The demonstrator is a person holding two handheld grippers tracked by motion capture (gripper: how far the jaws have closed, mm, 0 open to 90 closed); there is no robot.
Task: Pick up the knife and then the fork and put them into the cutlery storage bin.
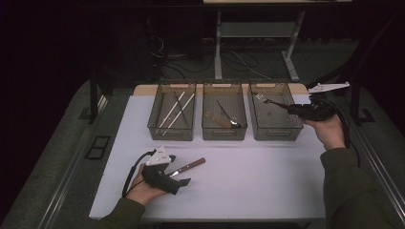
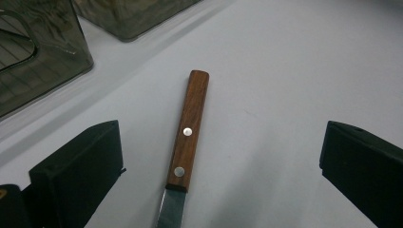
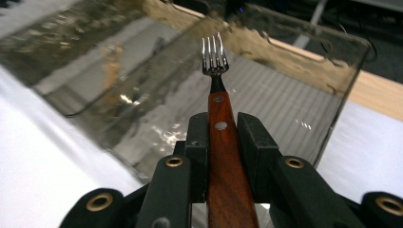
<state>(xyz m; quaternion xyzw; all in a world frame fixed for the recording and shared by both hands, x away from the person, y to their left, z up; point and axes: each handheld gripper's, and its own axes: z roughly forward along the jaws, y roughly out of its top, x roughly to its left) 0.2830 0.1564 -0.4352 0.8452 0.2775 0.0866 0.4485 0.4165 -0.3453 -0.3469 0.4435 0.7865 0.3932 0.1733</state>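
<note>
**Fork over the right bin, knife waiting on the surface**

The white surface (image 1: 239, 186) carries three clear bins in a row along its far side. The left bin (image 1: 172, 112) holds chopsticks (image 1: 177, 110), the middle bin (image 1: 224, 112) a spoon (image 1: 228, 116), and the right bin (image 1: 274, 114) looks empty.

The right gripper (image 3: 222, 137) is clamped on the wooden handle of a fork (image 3: 216, 71), tines pointing forward over the right bin's near wall. To finish this step well, I would carry the fork further in until it is fully above the bin floor, lower it close, then let go so it lies flat instead of bouncing off the rim.

The left gripper (image 2: 221, 161) stands wide, jaws on either side of a knife (image 2: 189, 137) that lies flat on the surface near the front edge, not touching it.

The fork has a reddish-brown riveted handle, a dark neck and four bright steel tines. The knife has a matching handle with two rivets.
</note>
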